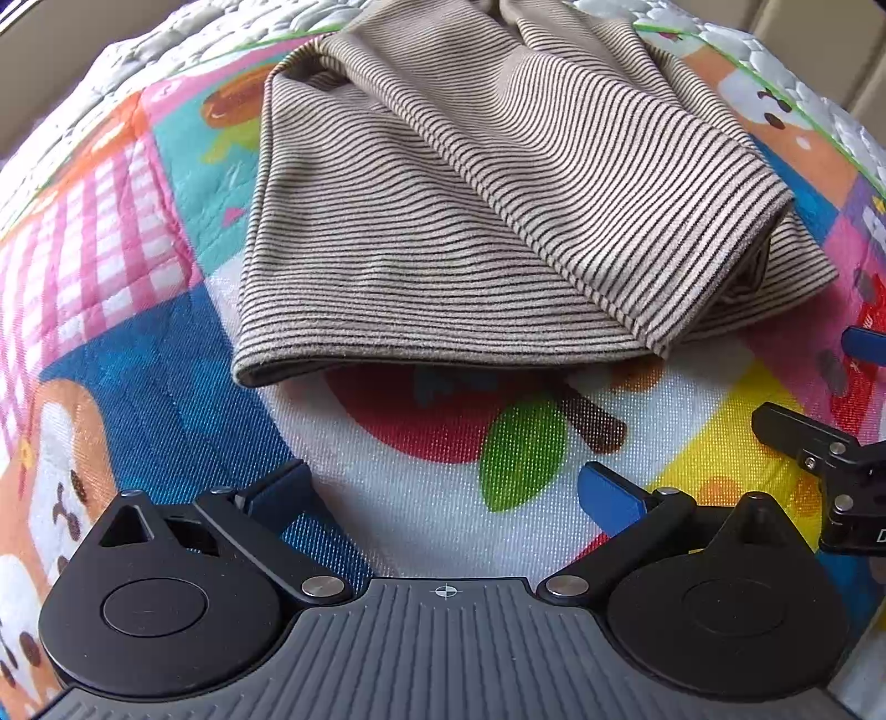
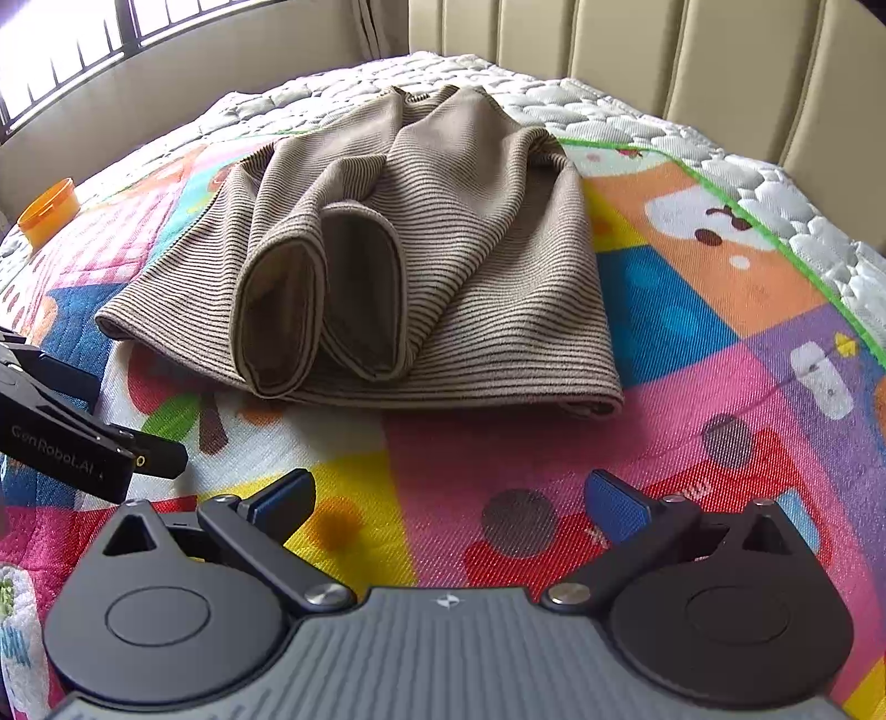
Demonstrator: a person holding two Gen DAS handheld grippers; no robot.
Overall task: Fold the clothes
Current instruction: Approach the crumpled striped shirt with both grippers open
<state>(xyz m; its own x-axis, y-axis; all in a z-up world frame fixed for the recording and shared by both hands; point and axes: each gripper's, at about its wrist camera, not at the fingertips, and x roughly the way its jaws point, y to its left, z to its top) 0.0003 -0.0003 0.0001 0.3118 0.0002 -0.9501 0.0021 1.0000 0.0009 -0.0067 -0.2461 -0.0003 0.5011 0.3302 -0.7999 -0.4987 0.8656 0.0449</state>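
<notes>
A beige garment with thin dark stripes (image 1: pixel 470 210) lies partly folded on a colourful quilted mat (image 1: pixel 138 343), with both sleeves laid over its body; it also shows in the right wrist view (image 2: pixel 443 266), where the two sleeve cuffs (image 2: pixel 326 310) gape towards me. My left gripper (image 1: pixel 443 493) is open and empty, just short of the garment's near hem. My right gripper (image 2: pixel 451 498) is open and empty, a little back from the hem on the mat (image 2: pixel 692 387). The right gripper shows at the right edge of the left wrist view (image 1: pixel 830 459), the left gripper at the left edge of the right wrist view (image 2: pixel 66 437).
The mat lies on a white quilted mattress (image 2: pixel 637 122). An orange cup (image 2: pixel 50 213) stands at the far left of the bed. A padded beige headboard (image 2: pixel 692 61) rises behind, and a barred window (image 2: pixel 83 33) is at the far left.
</notes>
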